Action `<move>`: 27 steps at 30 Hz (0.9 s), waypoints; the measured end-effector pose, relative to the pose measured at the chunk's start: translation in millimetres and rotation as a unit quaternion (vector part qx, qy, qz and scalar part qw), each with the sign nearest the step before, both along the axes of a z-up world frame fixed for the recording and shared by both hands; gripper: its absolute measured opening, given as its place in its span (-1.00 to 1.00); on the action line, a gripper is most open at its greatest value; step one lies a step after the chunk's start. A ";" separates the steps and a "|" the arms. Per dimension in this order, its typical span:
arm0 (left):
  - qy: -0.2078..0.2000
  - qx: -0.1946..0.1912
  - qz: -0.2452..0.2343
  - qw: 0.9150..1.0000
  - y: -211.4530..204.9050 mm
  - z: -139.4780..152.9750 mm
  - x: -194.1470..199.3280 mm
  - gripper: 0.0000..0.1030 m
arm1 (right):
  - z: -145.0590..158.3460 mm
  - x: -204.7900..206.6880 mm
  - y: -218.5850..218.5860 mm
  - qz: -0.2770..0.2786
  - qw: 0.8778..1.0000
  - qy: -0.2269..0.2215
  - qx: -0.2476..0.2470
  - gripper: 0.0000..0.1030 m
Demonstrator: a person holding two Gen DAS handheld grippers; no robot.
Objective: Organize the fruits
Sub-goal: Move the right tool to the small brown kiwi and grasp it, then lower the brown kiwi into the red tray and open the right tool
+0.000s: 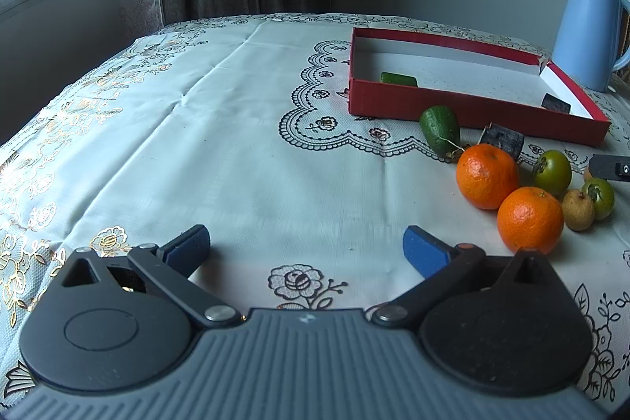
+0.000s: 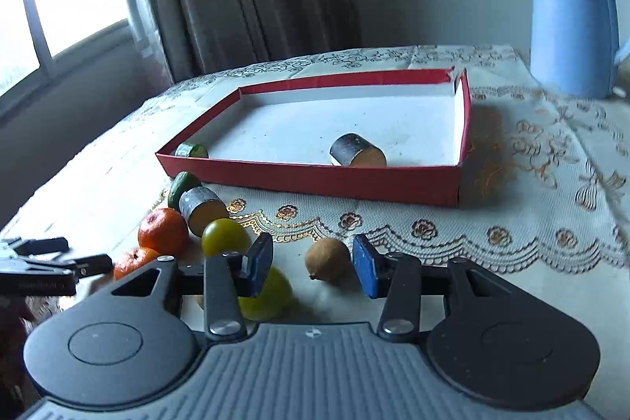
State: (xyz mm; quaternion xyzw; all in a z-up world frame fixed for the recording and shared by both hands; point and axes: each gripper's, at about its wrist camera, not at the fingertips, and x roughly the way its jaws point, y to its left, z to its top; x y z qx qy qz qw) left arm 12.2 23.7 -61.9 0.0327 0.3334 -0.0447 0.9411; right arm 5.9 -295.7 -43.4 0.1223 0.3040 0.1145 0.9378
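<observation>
Spread blue fingers (image 2: 370, 266) of the right gripper (image 2: 313, 264) hover low over the desk (image 2: 512, 286), a brown fruit (image 2: 327, 259) between them. Nearby lie oranges (image 1: 529, 219) and green tomatoes (image 1: 552, 167). Left gripper (image 1: 306, 248) sits level, fingers wide apart, holding nothing. Beyond stands the red box (image 2: 315, 180).

Two oranges (image 1: 508, 195) lie before red box (image 1: 472, 105).

Your left wrist camera sits low over the counter (image 1: 244, 128), facing the curtained wall, with the red box (image 1: 464, 105) at two o'clock, well off. Your right wrist camera looks from nearer, the red box (image 2: 315, 180) at twelve o'clock. Both views share the box, the fruit cluster and the blue kettle (image 1: 586, 34).
</observation>
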 end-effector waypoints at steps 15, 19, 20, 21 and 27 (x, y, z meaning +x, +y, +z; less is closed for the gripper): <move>0.000 -0.001 0.000 1.000 0.0 -0.3 -0.3 1.00 | -18.3 5.8 -31.7 -0.026 0.993 0.030 0.112 -0.48; 0.000 0.000 0.000 1.000 -0.1 -0.3 -0.4 1.00 | -13.6 4.8 -16.5 -0.019 0.998 0.021 0.054 -0.48; 0.000 0.000 0.000 1.000 -0.1 -0.4 -0.4 1.00 | -12.6 3.8 -13.5 -0.020 0.999 0.019 0.041 -0.51; 0.000 -0.001 0.000 1.000 -0.1 -0.4 -0.4 1.00 | -11.6 2.7 -9.6 -0.022 0.999 0.017 0.027 -0.51; 0.000 -0.001 0.000 1.000 0.1 -0.3 -0.4 1.00 | -4.5 -9.3 12.8 -0.019 0.998 -0.018 -0.053 -0.51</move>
